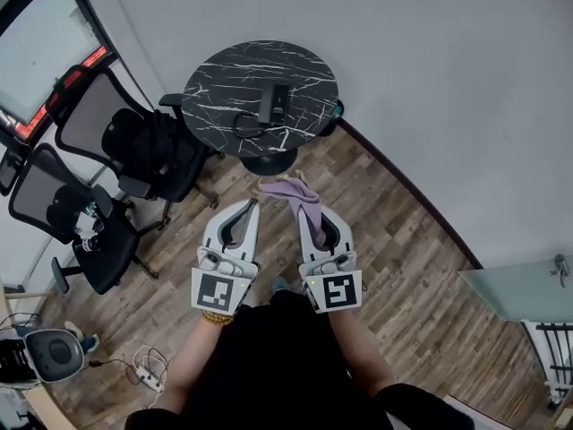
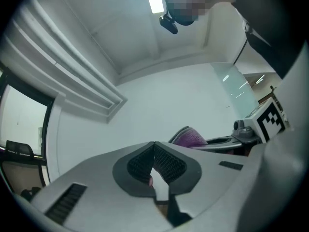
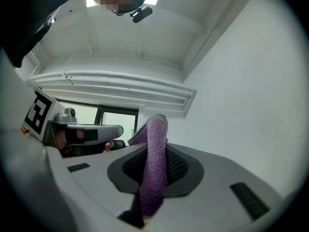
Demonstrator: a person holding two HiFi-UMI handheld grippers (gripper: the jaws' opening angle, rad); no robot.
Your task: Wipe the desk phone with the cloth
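Wiping has not begun: the desk phone sits untouched on the round black marbled worktop at upper centre of the head view, well apart from both grippers at lower centre. The right gripper has its jaws pinching the purple cloth, and the left gripper has its jaws pressed together on nothing. No brand or writing is readable; only the square markers on the cubes show.

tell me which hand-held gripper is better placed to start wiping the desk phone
Right. The right hand-held gripper is shut on the purple cloth, while the left hand-held gripper is shut on nothing. Both are held about equally short of the desk phone on the round table.
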